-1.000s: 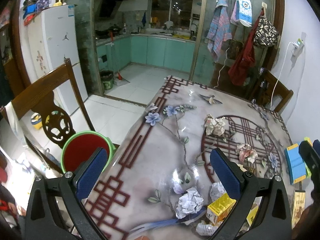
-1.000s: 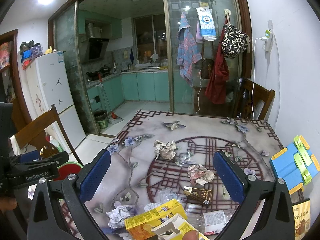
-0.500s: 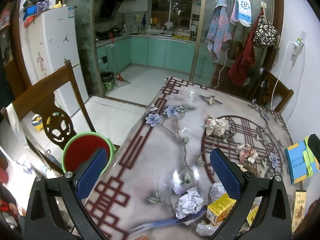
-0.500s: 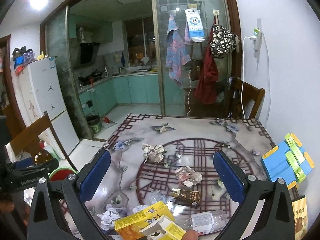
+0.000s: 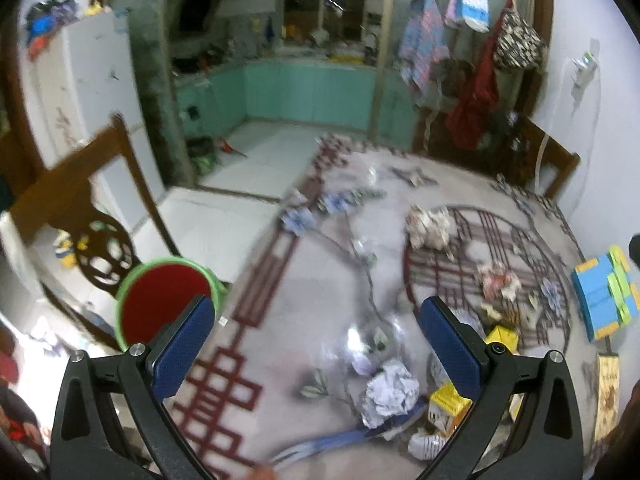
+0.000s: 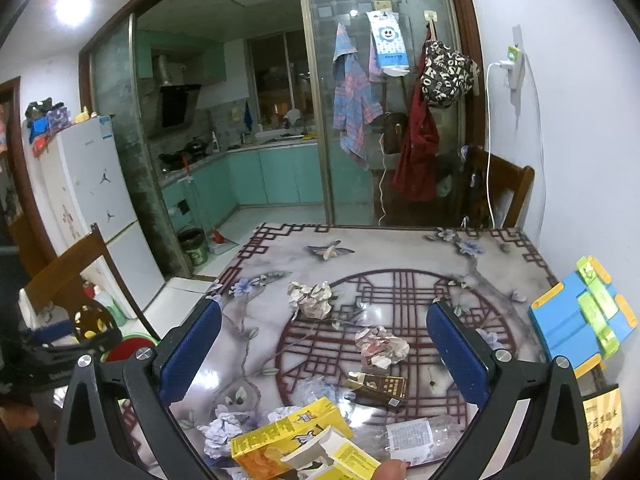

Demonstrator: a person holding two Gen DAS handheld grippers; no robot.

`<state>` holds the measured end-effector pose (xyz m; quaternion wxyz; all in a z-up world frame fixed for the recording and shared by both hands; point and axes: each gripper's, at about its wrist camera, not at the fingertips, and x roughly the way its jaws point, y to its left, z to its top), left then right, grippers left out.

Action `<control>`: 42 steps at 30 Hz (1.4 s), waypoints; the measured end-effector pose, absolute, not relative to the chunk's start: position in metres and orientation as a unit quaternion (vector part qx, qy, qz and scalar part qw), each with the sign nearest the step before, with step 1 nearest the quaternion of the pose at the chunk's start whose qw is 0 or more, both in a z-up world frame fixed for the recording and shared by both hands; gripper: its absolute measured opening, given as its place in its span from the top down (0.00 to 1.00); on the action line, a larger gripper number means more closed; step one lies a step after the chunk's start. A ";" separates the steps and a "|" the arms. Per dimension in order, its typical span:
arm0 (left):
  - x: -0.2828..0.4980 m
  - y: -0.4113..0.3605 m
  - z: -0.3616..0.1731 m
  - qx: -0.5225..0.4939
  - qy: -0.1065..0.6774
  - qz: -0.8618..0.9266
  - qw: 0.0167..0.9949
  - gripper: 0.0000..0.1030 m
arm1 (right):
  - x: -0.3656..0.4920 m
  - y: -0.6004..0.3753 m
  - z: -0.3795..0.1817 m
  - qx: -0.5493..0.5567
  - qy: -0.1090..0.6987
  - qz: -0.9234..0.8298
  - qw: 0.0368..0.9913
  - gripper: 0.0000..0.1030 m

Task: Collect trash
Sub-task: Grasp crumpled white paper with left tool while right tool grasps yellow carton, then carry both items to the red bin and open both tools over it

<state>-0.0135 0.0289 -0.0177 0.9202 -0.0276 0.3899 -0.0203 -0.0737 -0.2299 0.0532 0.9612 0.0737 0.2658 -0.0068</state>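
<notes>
The patterned table (image 6: 400, 248) carries all the trash, and every place here is read from it; a green-rimmed red bin (image 5: 160, 308) stands on the floor off its left edge, beside a wooden chair (image 5: 76, 200). The left gripper (image 5: 320, 344) hangs above the table's near left part, jaws wide and empty; a white paper ball (image 5: 390, 394) lies on the table just inside its right finger, low in the gap. The right gripper (image 6: 324, 352) hovers over the table's near middle, jaws wide, holding nothing; between its fingers lie a yellow carton (image 6: 288, 436), a brown box (image 6: 378, 386) and 2 crumpled papers, the pinkish wad (image 6: 380, 346) nearer, the pale wad (image 6: 312, 298) farther.
</notes>
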 end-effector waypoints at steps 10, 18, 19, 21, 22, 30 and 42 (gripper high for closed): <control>0.009 -0.020 -0.156 -0.016 0.568 -0.109 0.816 0.16 | -0.073 -0.250 0.013 0.066 0.349 -0.005 0.935 0.00; 0.009 -0.030 -0.153 -0.049 0.563 -0.183 0.804 0.62 | -0.090 -0.255 -0.066 0.035 0.483 0.058 0.873 0.01; 0.011 -0.031 -0.153 -0.045 0.562 -0.184 0.805 0.63 | -0.091 -0.252 -0.078 0.026 0.499 0.067 0.864 0.01; 0.015 -0.030 -0.154 -0.037 0.561 -0.184 0.806 0.64 | -0.092 -0.250 -0.098 0.020 0.520 0.076 0.851 0.01; 0.016 -0.029 -0.154 -0.035 0.561 -0.183 0.807 0.65 | -0.092 -0.249 -0.107 0.016 0.528 0.079 0.845 0.01; 0.015 -0.004 -0.139 -0.057 0.552 -0.172 0.814 0.70 | -0.084 -0.250 -0.147 -0.013 0.547 0.061 0.835 0.60; 0.012 0.046 -0.078 -0.071 0.482 -0.136 0.863 0.70 | -0.087 -0.245 -0.027 0.053 0.411 0.068 0.908 0.63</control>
